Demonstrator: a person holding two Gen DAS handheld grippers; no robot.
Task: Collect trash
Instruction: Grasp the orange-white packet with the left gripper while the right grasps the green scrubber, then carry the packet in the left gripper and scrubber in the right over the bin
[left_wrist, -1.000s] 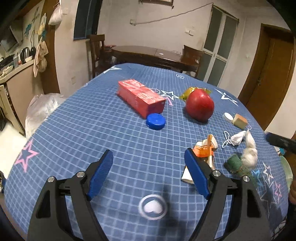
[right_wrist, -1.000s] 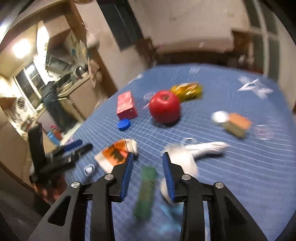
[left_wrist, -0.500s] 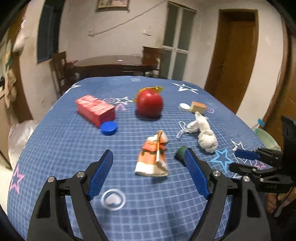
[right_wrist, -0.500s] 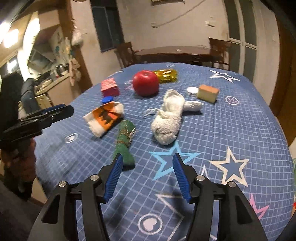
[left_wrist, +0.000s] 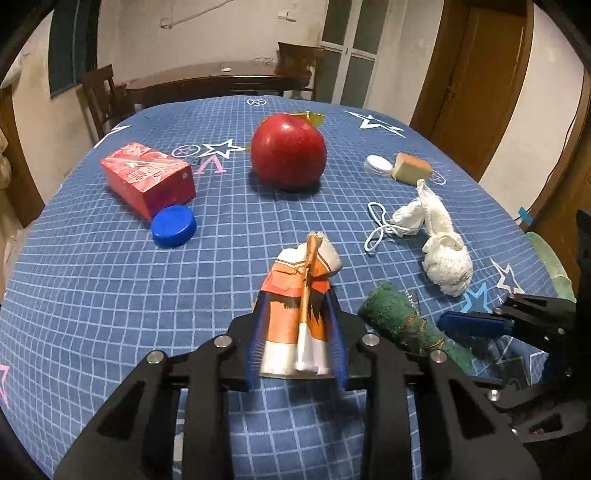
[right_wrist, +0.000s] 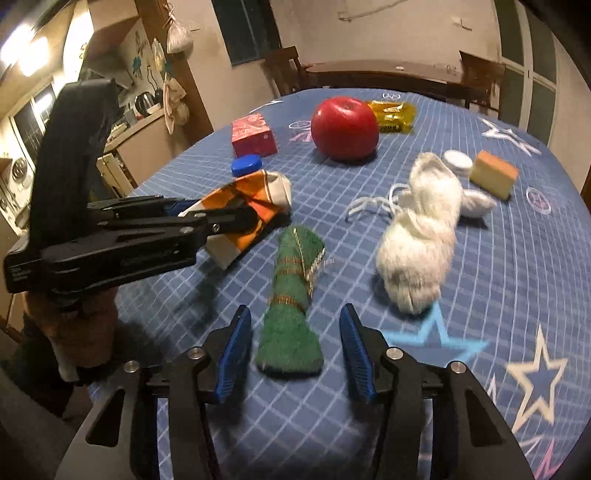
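Observation:
A crushed orange-and-white paper carton (left_wrist: 301, 273) lies on the blue star tablecloth (left_wrist: 92, 295). My left gripper (left_wrist: 297, 306) is closing on it, both blue pads against its sides; the right wrist view shows the left gripper (right_wrist: 207, 214) clamped on the carton (right_wrist: 258, 199). A rolled green scouring cloth (right_wrist: 295, 273) lies just right of it. My right gripper (right_wrist: 294, 317) straddles its near end, jaws closing, with gaps on both sides. In the left wrist view the right gripper (left_wrist: 472, 323) is low beside the green cloth (left_wrist: 391, 314).
On the cloth are a red apple (left_wrist: 288, 151), a red box (left_wrist: 147, 177), a blue cap (left_wrist: 173, 225), a white rag and face mask (left_wrist: 443, 254), a sponge (left_wrist: 412, 168), a white lid (left_wrist: 378, 164) and a yellow wrapper (right_wrist: 391, 112). A dark table and chairs stand behind.
My left gripper moved up to the crushed carton and its jaws came in around it. My right gripper sank over the green cloth, jaws slightly narrower than half a second ago.

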